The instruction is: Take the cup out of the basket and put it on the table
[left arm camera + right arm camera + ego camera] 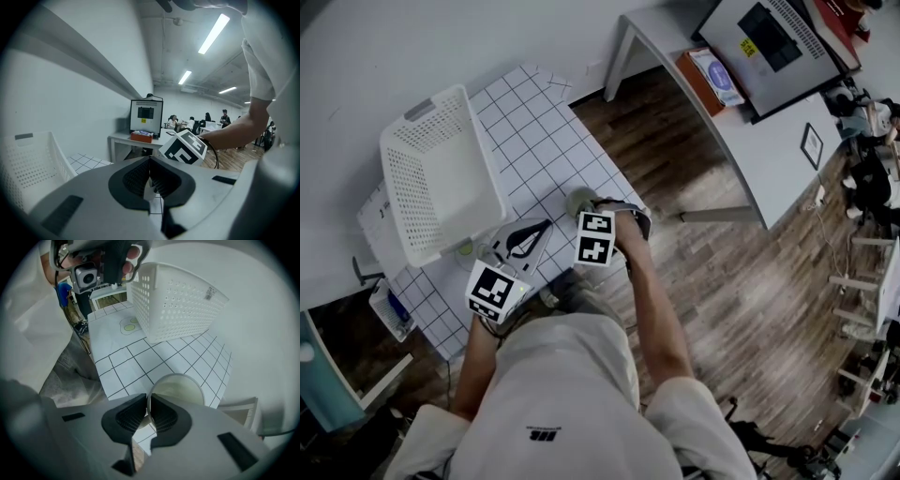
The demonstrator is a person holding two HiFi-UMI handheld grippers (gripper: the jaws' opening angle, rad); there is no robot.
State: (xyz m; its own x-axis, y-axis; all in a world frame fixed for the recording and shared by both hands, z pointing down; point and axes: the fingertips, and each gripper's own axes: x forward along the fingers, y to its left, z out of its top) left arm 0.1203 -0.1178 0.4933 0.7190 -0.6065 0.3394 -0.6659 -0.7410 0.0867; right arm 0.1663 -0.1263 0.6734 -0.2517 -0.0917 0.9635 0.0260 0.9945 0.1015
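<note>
A pale cup point(578, 200) is outside the basket, at the near right edge of the gridded table point(546, 141). My right gripper point(584, 212) is shut on its rim. In the right gripper view the two pads pinch the cup's point(180, 391) near wall, one inside and one outside, at the right gripper point(148, 402). Whether the cup's base touches the table point(136, 357) I cannot tell. The white perforated basket point(441, 178) stands tilted to the left point(173, 301). My left gripper point(534, 232) hovers beside it, shut and empty point(150, 164).
A grey desk point(769, 141) with a monitor point(769, 37) and an orange box point(705, 80) stands to the right over wood floor. A green-dotted sticker point(129, 325) lies on the table by the basket. A blue item point(392, 309) sits low at the left.
</note>
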